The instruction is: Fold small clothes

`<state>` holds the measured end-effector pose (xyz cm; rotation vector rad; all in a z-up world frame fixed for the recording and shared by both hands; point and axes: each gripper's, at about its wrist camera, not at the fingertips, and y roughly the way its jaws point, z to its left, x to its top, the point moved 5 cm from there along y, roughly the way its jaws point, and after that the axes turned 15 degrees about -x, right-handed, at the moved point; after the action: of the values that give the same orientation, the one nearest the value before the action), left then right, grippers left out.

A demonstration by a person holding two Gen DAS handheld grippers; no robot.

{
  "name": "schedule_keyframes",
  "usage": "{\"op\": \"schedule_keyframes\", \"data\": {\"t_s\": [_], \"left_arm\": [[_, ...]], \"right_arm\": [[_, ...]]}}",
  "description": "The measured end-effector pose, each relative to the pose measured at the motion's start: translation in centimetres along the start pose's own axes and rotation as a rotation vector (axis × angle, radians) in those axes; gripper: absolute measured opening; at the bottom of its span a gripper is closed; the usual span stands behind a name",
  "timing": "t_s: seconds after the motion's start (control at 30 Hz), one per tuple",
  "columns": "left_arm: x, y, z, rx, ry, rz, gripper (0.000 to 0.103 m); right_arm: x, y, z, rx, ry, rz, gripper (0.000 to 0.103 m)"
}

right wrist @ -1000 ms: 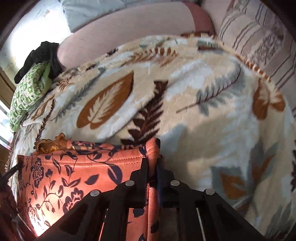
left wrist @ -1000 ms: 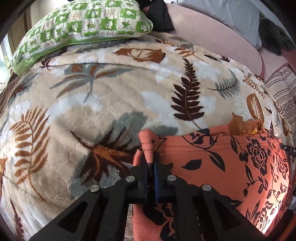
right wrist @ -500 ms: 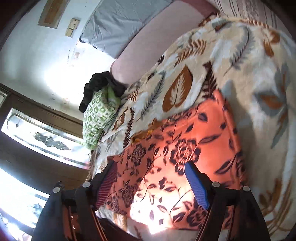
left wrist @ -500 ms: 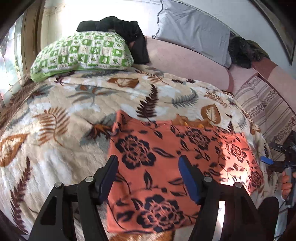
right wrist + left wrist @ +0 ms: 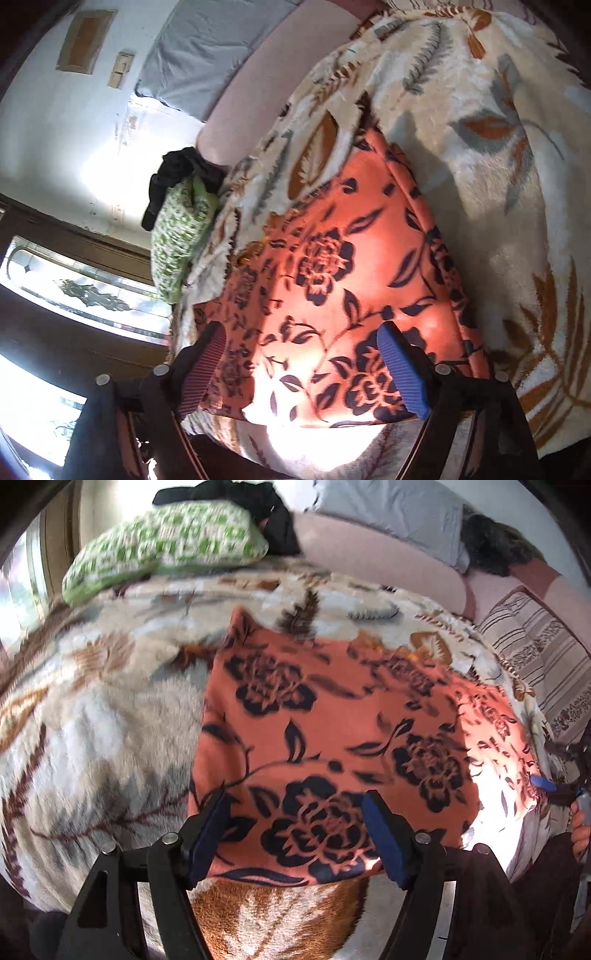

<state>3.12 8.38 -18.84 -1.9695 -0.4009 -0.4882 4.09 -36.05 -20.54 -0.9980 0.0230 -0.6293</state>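
Observation:
An orange garment with a dark flower print point(image 5: 343, 720) point(image 5: 343, 280) lies spread flat on the leaf-patterned blanket point(image 5: 92, 716) point(image 5: 491, 192). My left gripper point(image 5: 295, 834) hovers over its near edge, jaws still opening, nothing between the blue pads. My right gripper point(image 5: 303, 369) hangs above the garment's near side, jaws likewise opening and empty. In the left wrist view the right gripper's blue fingertip point(image 5: 543, 784) and a hand point(image 5: 578, 830) show at the far right edge.
A green checked pillow point(image 5: 166, 542) point(image 5: 177, 236) with dark clothing point(image 5: 255, 502) point(image 5: 177, 173) on it lies at the blanket's far end. Behind are a pink cushion point(image 5: 376, 554), a grey pillow point(image 5: 391, 509) and a striped cushion point(image 5: 535, 653). A window point(image 5: 85, 291) is at left.
Both grippers let go of the garment's far corners, opened wide and drew back toward its near edge. The right gripper also rolled, tilting its view.

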Motion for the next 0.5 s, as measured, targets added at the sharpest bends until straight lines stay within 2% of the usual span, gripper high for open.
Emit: {"op": "schedule_keyframes", "data": {"t_s": [0.03, 0.07, 0.1, 0.13, 0.2, 0.27, 0.33, 0.43, 0.5], "left_arm": [[-0.6, 0.2, 0.4, -0.002, -0.007, 0.012, 0.074], [-0.4, -0.3, 0.0, 0.007, 0.023, -0.007, 0.074], [-0.3, -1.0, -0.6, 0.020, 0.040, -0.010, 0.074], [0.2, -1.9, -1.2, 0.015, 0.051, -0.036, 0.074], [1.2, -3.8, -2.6, -0.021, 0.091, -0.120, 0.074], [1.7, -4.5, -3.6, -0.042, 0.123, -0.148, 0.074], [1.4, -3.5, -3.7, -0.079, 0.131, -0.124, 0.074], [-0.3, 0.8, -1.8, -0.041, 0.067, 0.033, 0.074], [-0.3, 0.9, -2.2, -0.024, 0.109, 0.014, 0.074]], "right_arm": [[-0.6, 2.1, -1.7, -0.095, 0.036, 0.075, 0.087], [-0.9, 2.6, -2.4, -0.082, 0.063, 0.089, 0.085], [-0.7, 1.7, -2.4, -0.070, 0.065, 0.059, 0.085], [-0.4, 1.1, -1.7, -0.078, 0.060, 0.065, 0.086], [0.8, -0.7, 0.1, -0.057, 0.008, 0.018, 0.086], [2.4, -2.0, 2.3, -0.024, -0.048, -0.021, 0.086], [4.1, -2.5, 3.9, 0.035, -0.054, -0.041, 0.086], [6.7, -1.6, 4.9, 0.094, -0.038, -0.046, 0.086], [8.6, 0.5, 4.6, 0.128, -0.011, -0.030, 0.088]]}}
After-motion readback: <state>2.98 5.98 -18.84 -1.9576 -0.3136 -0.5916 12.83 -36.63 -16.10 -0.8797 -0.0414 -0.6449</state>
